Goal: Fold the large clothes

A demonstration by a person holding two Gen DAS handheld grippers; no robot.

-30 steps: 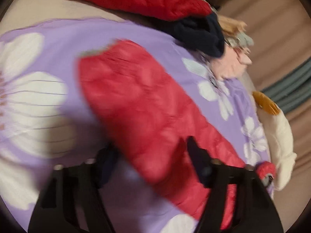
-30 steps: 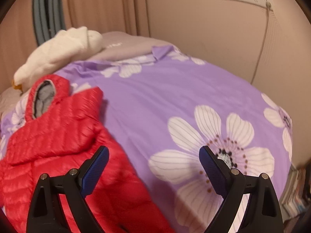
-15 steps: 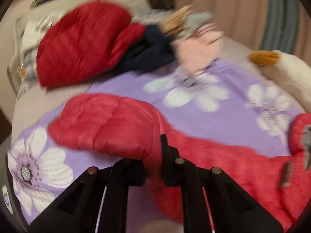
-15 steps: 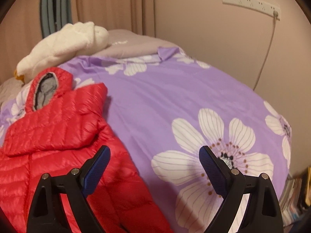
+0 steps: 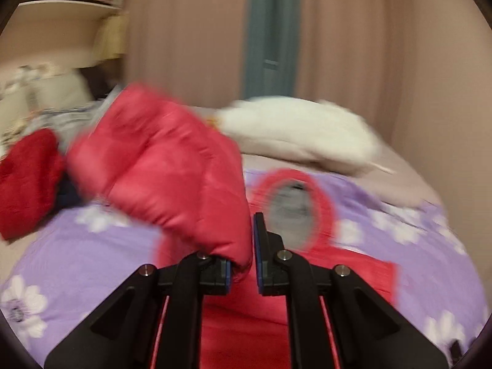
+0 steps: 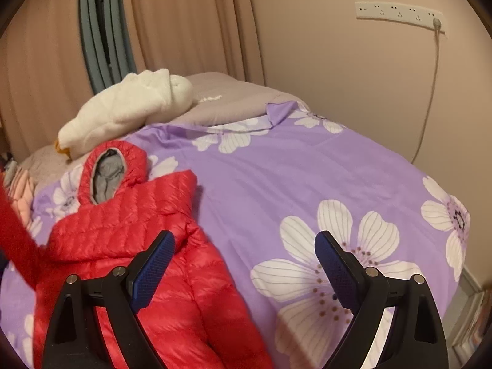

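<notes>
**Sleeve Lifted for the First Fold**

While the red quilted down jacket (image 6: 129, 246) lies spread on the purple flower-printed bed cover (image 6: 292, 172), at the lower left of the right wrist view, one of its sleeves (image 5: 166, 172) is held raised by the left claw (image 5: 243, 264). In the left wrist view the sleeve's end is seen pinched between the blue pads, whose jaws are easing slightly apart although the cloth is not let go; the picture is blurred. The right claw (image 6: 243, 270) is spread wide with nothing between its fingers, and is held above the jacket's edge and the cover.

The grey-lined hood (image 6: 107, 172) is seen at the upper end of the jacket, just below a white plush toy (image 6: 129, 113) that rests on the grey pillow (image 6: 227, 98). A heap of other clothes (image 5: 27, 178) is seen at the left of the left wrist view.

The step in hand is judged to be the folding of the sleeve inward across the jacket's body. For the next move, the sleeve would need to be laid flat over the chest and released there. The puffy, slippery fabric may slide out of the pinch.
</notes>
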